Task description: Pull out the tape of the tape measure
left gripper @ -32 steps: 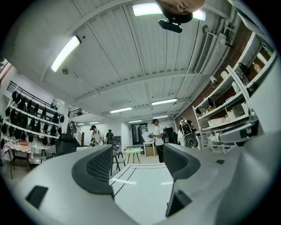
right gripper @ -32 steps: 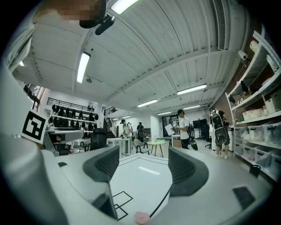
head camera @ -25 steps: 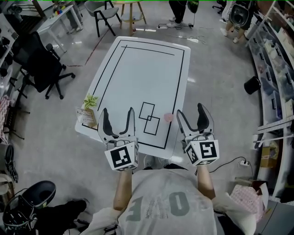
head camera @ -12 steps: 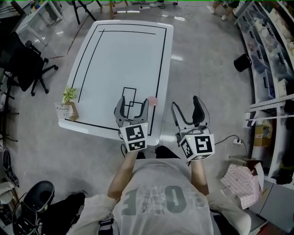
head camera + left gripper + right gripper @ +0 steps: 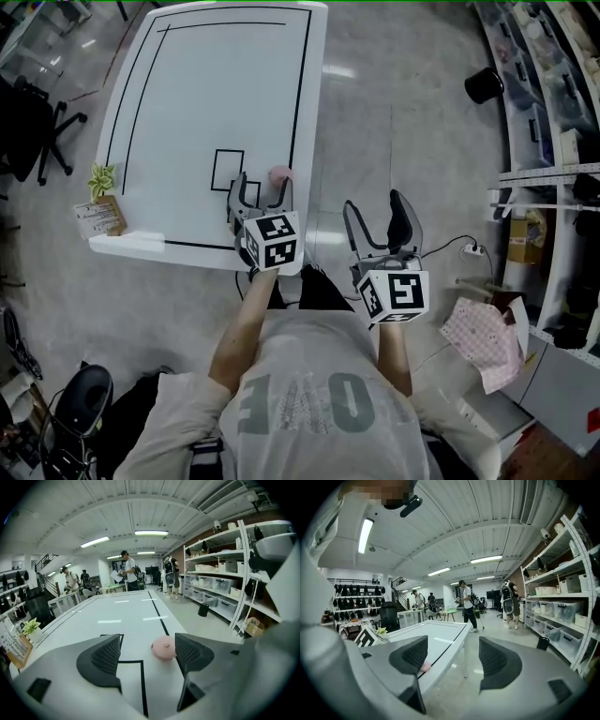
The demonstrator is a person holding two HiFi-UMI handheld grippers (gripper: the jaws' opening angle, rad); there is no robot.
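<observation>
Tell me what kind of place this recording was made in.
Most likely an open lab or workshop floor, not a home. A large white table marked with black lines stands on a bare floor, shelves loaded with storage bins line one wall, and several people stand at other tables farther back.

The worktop (image 5: 206, 94) is white, smooth and a little glossy, and the ceiling lights are mirrored in it. The tape measure (image 5: 163, 648) has a pink, smooth, matt case that looks like plastic. The fingers (image 5: 61, 677) of the left gripper (image 5: 146, 654) are matt grey plastic, with dark pads (image 5: 107, 654) of a fine grid texture.
</observation>
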